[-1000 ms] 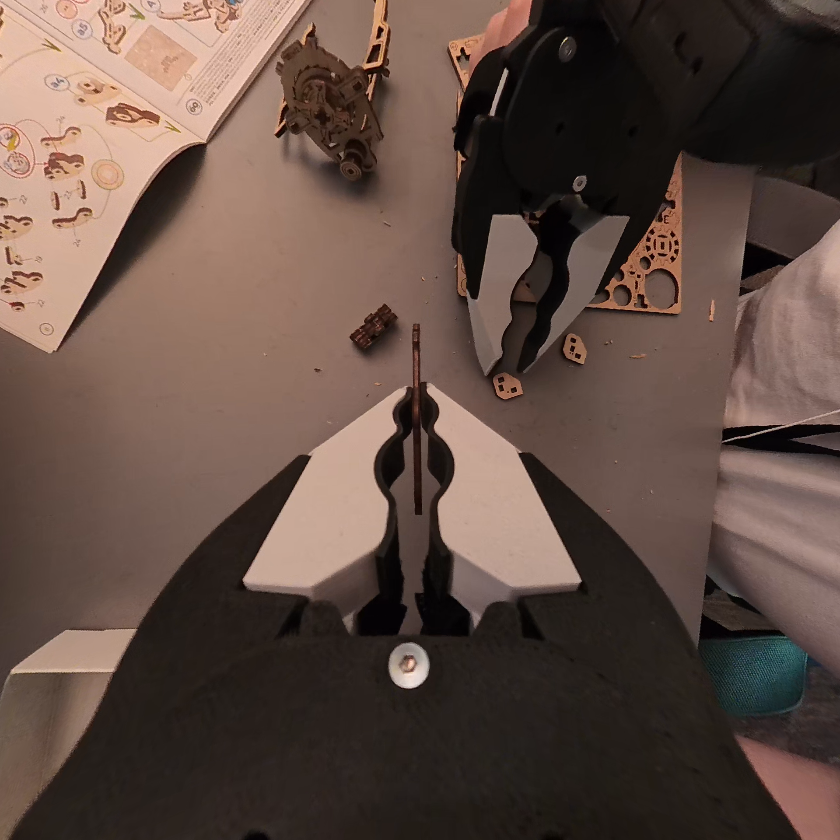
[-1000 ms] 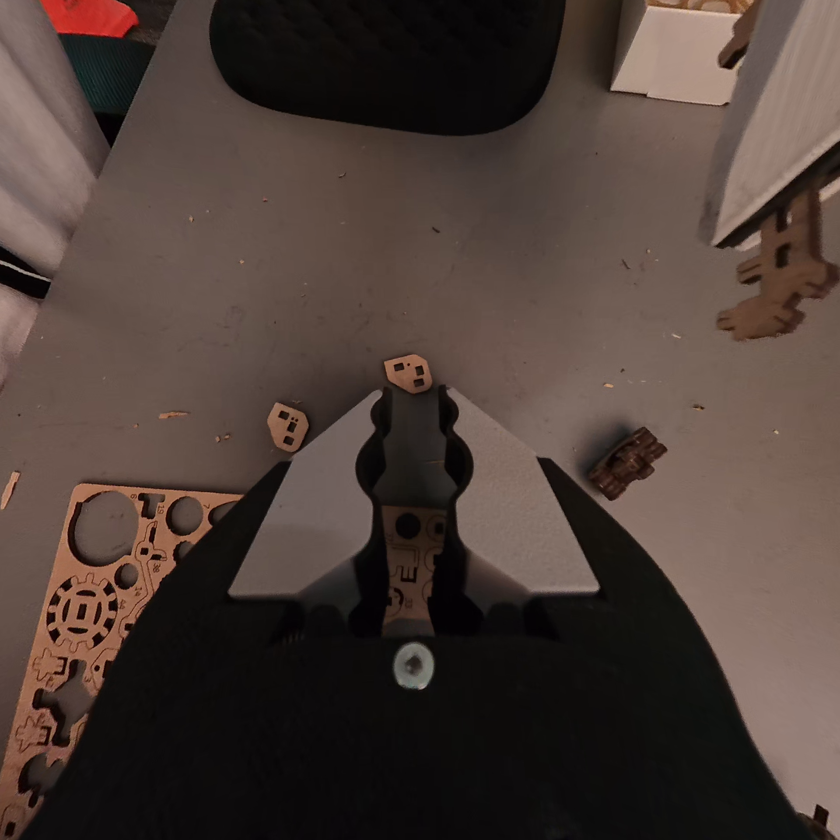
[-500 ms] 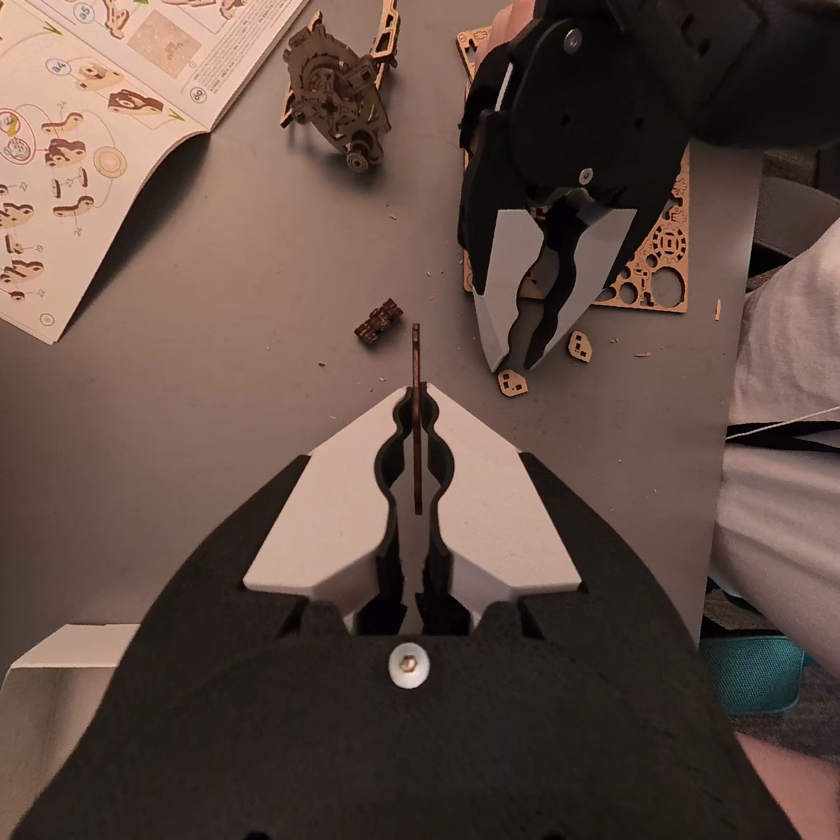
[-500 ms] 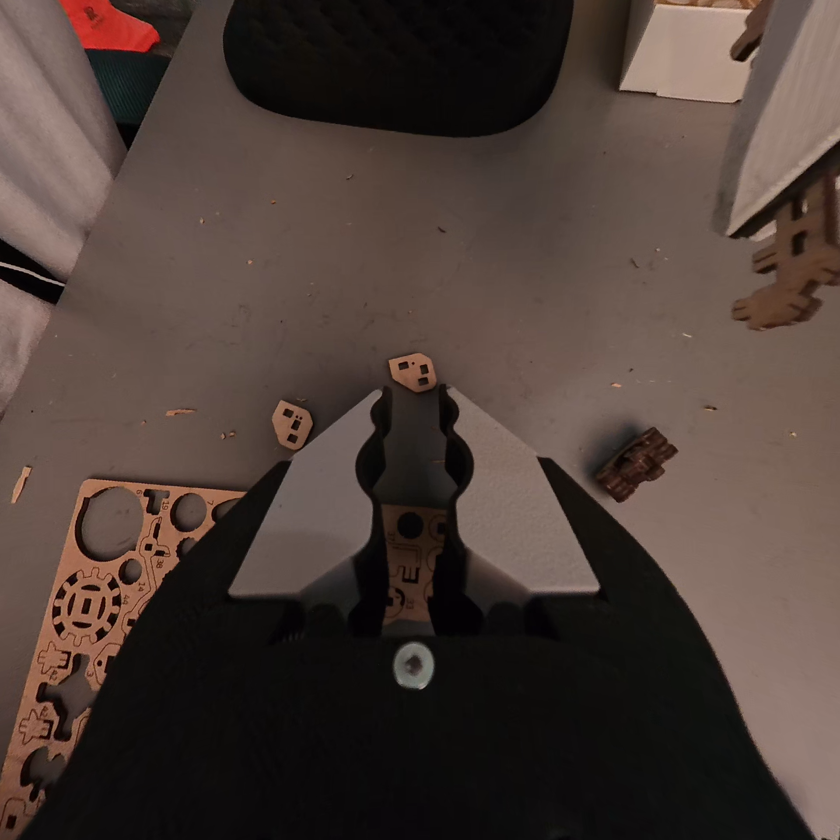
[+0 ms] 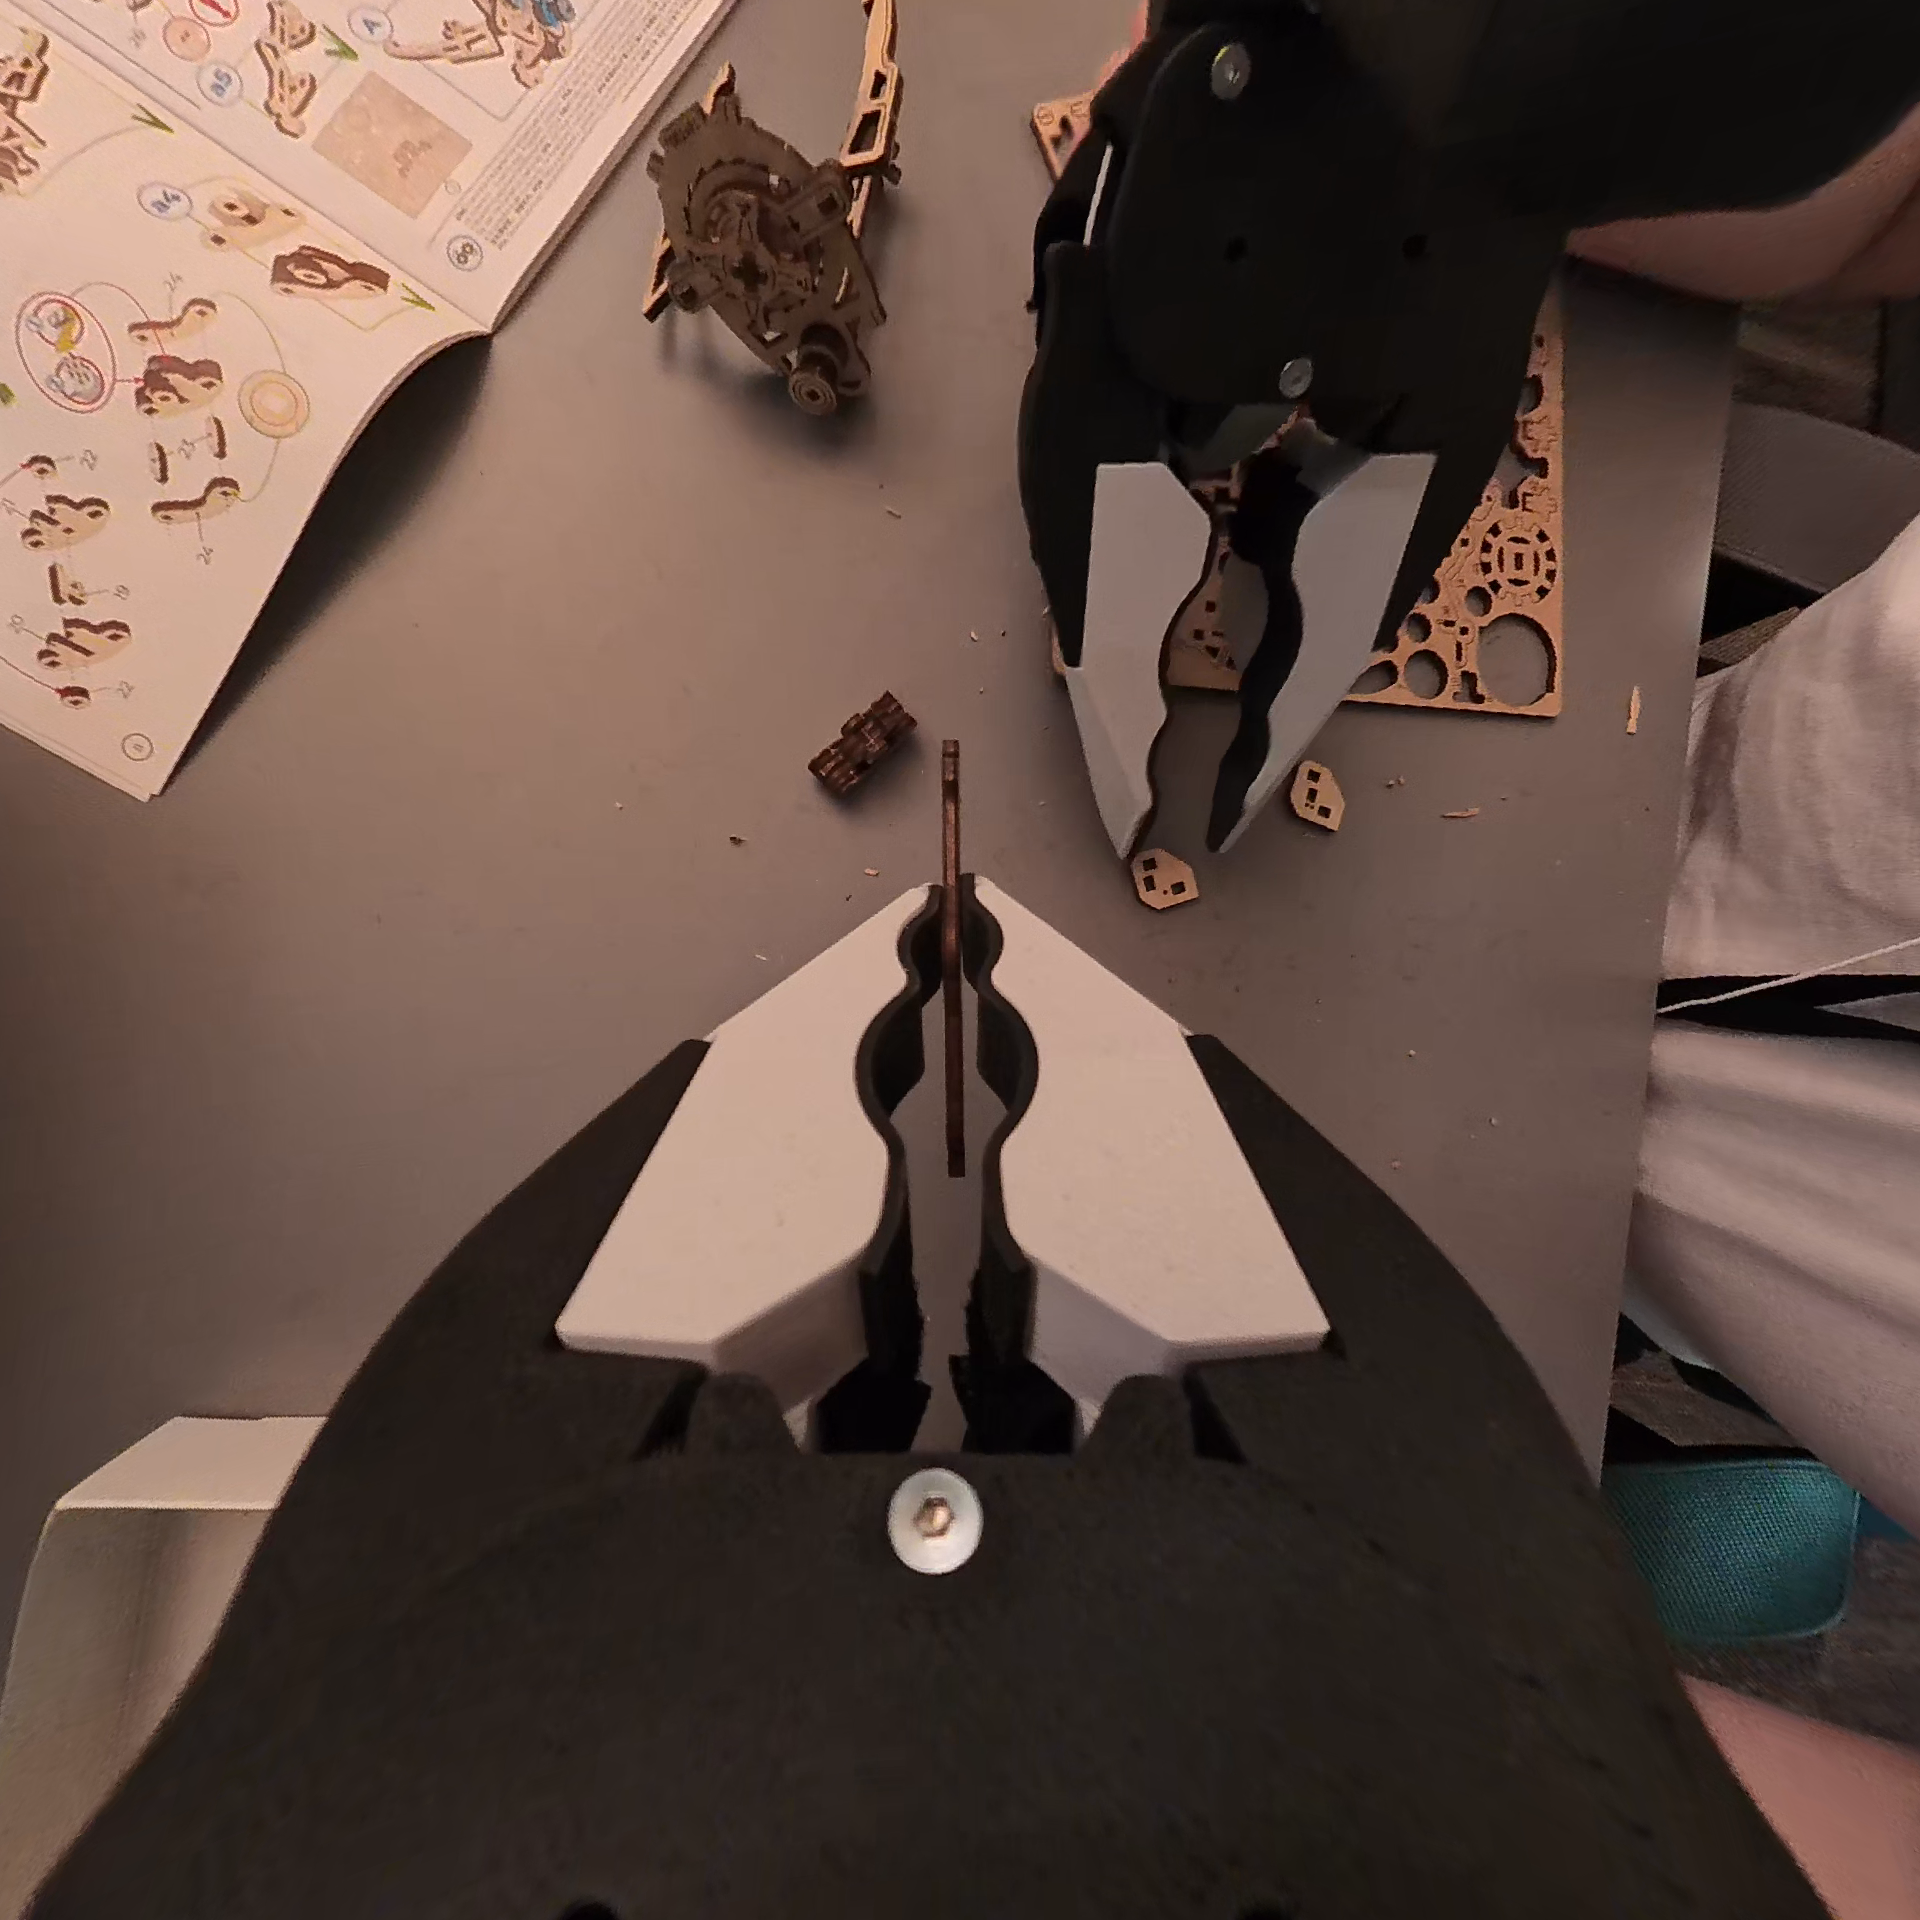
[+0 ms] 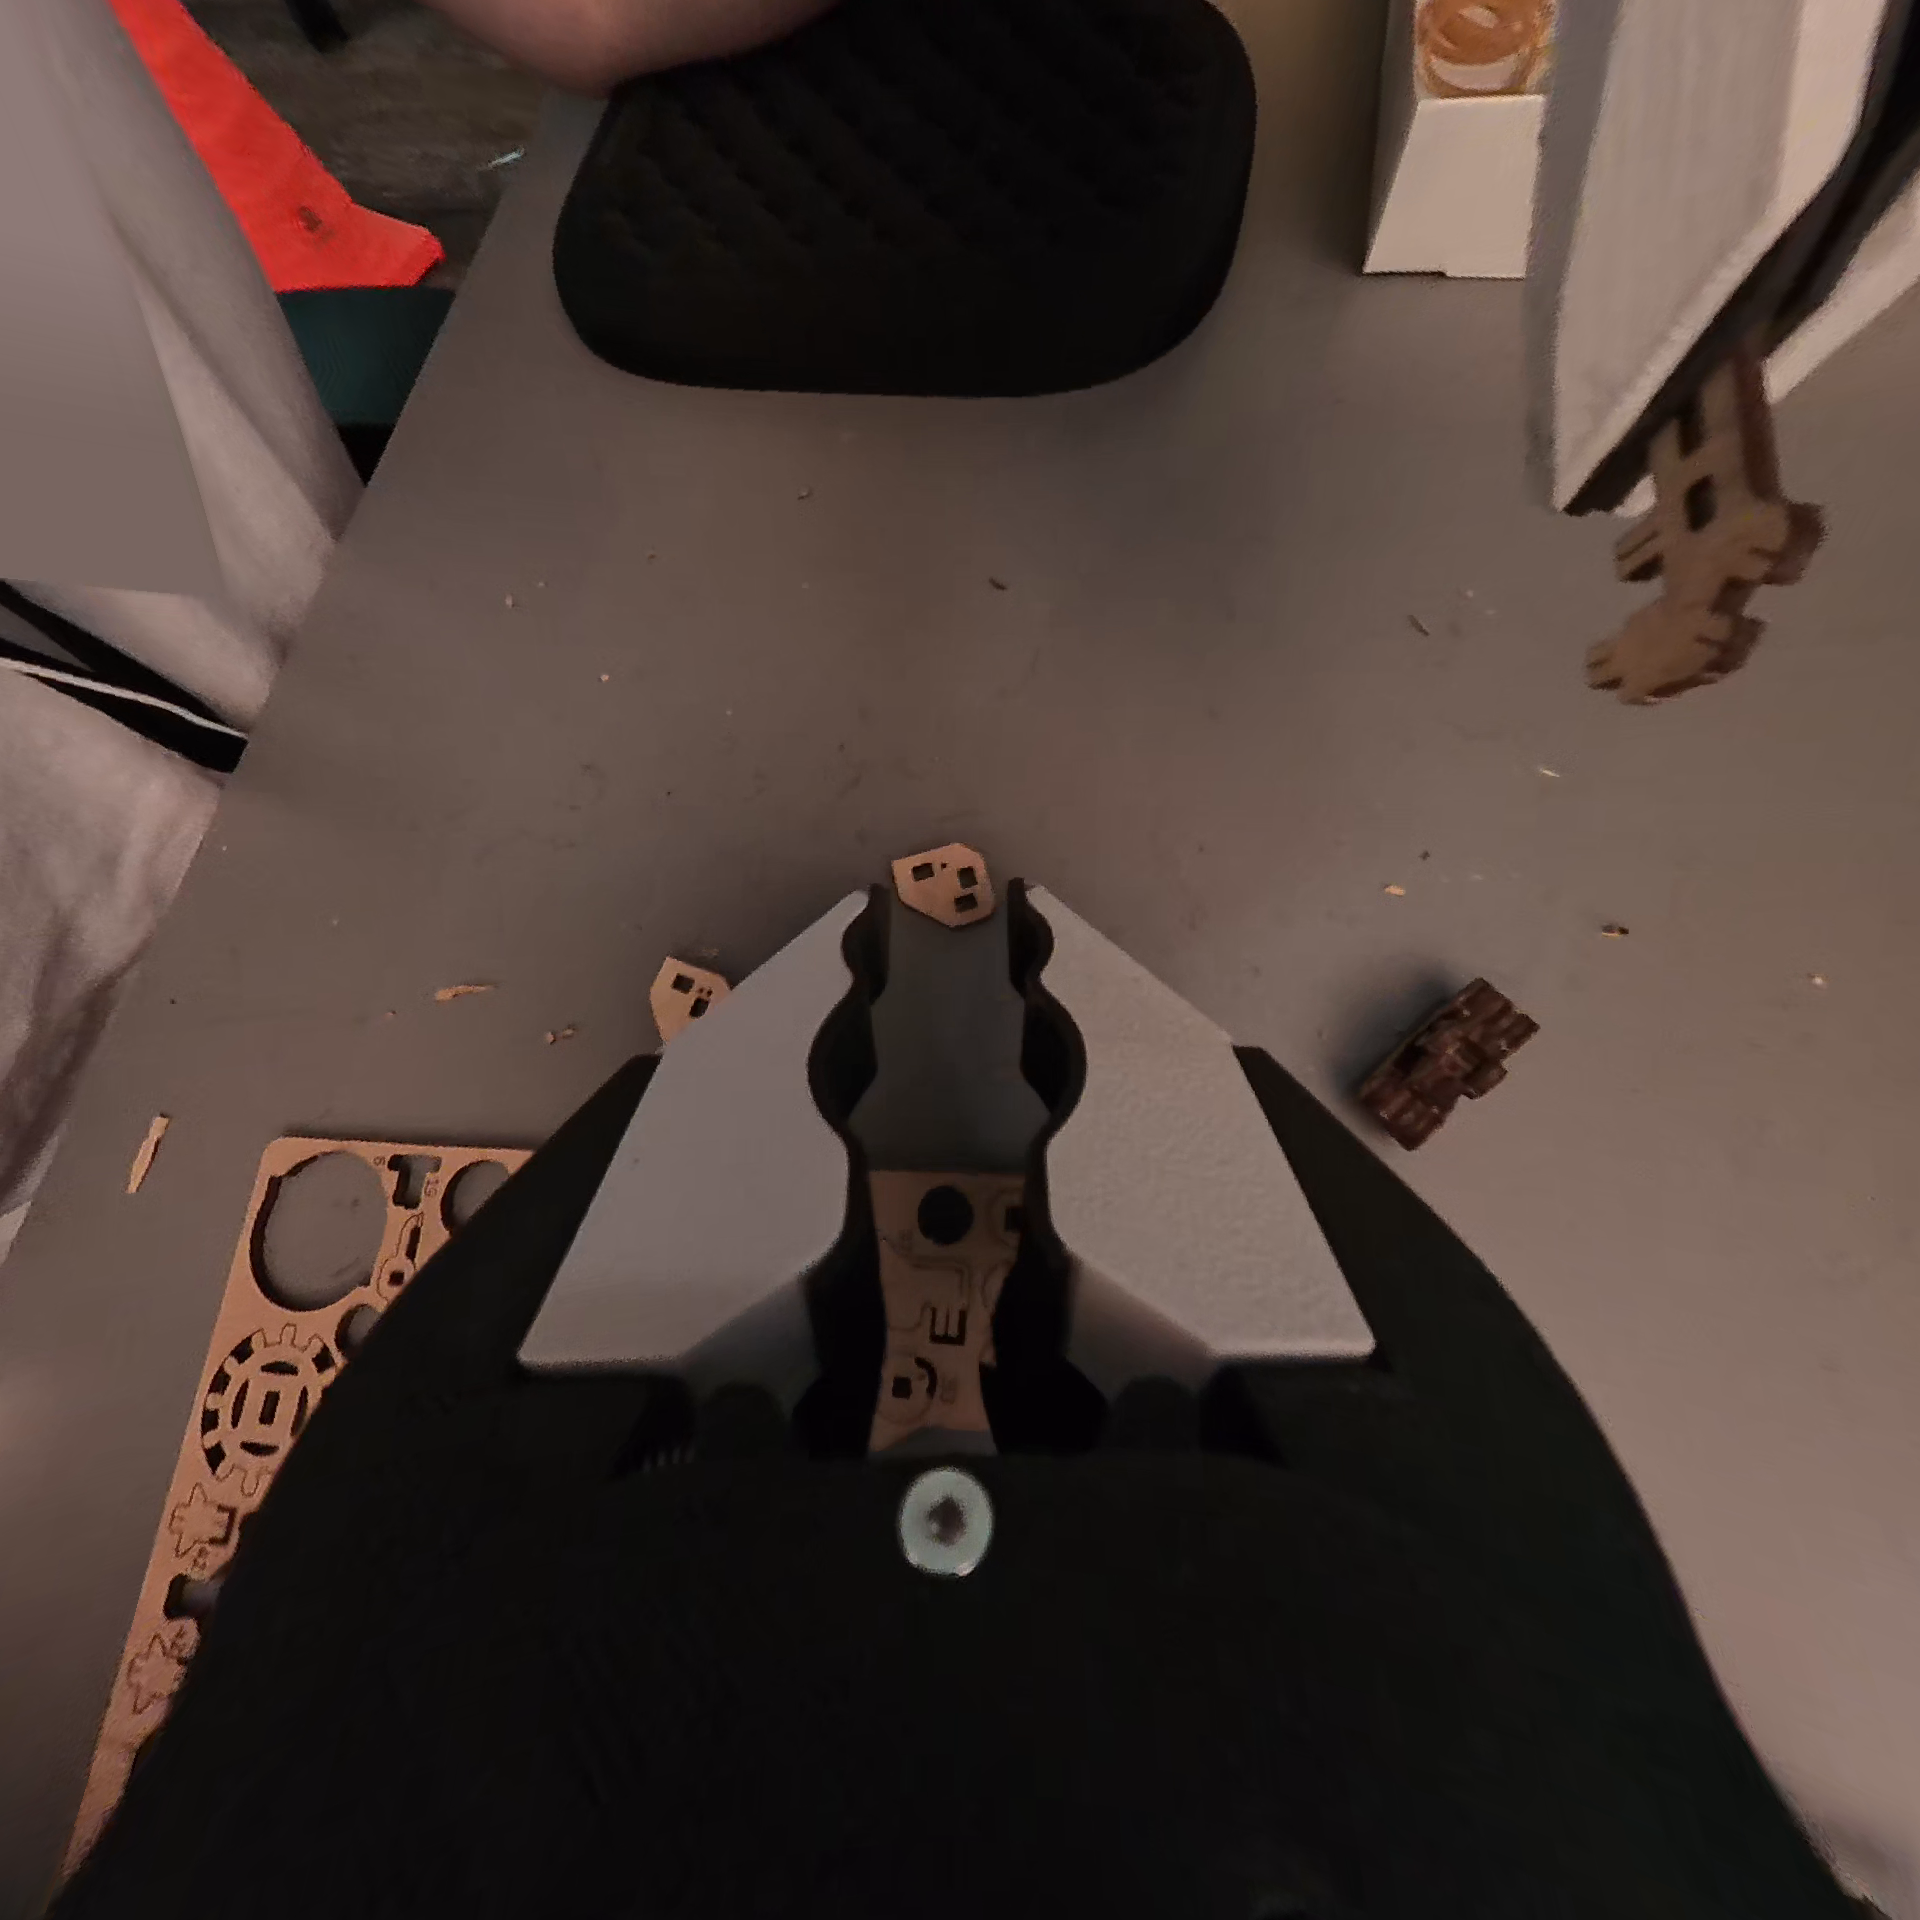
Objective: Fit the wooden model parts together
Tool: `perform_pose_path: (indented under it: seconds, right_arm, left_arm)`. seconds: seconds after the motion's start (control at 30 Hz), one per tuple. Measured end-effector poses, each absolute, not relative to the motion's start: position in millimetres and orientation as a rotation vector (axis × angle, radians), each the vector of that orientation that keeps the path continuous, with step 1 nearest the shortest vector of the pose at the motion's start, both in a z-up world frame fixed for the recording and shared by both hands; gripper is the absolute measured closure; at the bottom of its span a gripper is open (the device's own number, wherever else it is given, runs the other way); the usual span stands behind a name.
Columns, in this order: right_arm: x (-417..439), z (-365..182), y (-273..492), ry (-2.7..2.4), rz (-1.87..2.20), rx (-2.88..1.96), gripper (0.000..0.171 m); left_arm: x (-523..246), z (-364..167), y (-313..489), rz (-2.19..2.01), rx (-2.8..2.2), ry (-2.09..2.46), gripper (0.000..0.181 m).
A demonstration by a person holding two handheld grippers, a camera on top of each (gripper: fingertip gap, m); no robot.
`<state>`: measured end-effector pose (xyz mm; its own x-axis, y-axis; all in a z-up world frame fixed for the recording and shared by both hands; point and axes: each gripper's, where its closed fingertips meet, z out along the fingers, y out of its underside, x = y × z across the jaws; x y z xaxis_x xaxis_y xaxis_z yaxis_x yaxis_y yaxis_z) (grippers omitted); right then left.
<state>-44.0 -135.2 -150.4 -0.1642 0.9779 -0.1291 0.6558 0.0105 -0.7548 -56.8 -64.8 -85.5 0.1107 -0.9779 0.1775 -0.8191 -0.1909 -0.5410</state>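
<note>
My left gripper [image 5: 951, 883] is shut on a thin flat wooden piece [image 5: 951, 810], seen edge-on and held above the grey table [image 5: 520, 935]. The right wrist view shows this notched piece [image 6: 1704, 582] hanging from the left gripper at the upper right. My right gripper [image 6: 945, 896] is open and empty, tips low over a small tan wooden piece [image 6: 951, 878]. The left wrist view shows the right gripper [image 5: 1172, 844] just above that piece [image 5: 1164, 878]. A small dark wooden sub-assembly [image 5: 862, 743] lies between the grippers, also in the right wrist view [image 6: 1449, 1060].
A second small tan piece [image 5: 1317, 795] lies beside the punched-out wooden sheet [image 5: 1486, 623]. A part-built model [image 5: 764, 260] and an open instruction booklet [image 5: 260, 312] lie at the far side. A white box [image 5: 135, 1558], a black pad [image 6: 904, 197] and a person's clothing [image 5: 1787, 935] border the table. The grippers' ends are close to 10 cm from one another. Both grippers' tips are roughly 15 cm from the part-built model [image 5: 764, 260].
The right gripper has edged forward and down, so the small tan piece now sits right at its tips. The left gripper still holds its piece in about the same place.
</note>
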Motion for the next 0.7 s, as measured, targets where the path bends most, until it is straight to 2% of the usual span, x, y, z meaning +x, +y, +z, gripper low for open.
perform_pose_path:
  seconds: [0.7]
  right_arm:
    - [-47.6,-162.1,-136.0,-1.881,0.937,-1.743,0.151]
  left_arm:
    - [-55.1,-86.2,-66.3,-0.728,-2.084,1.774,0.181]
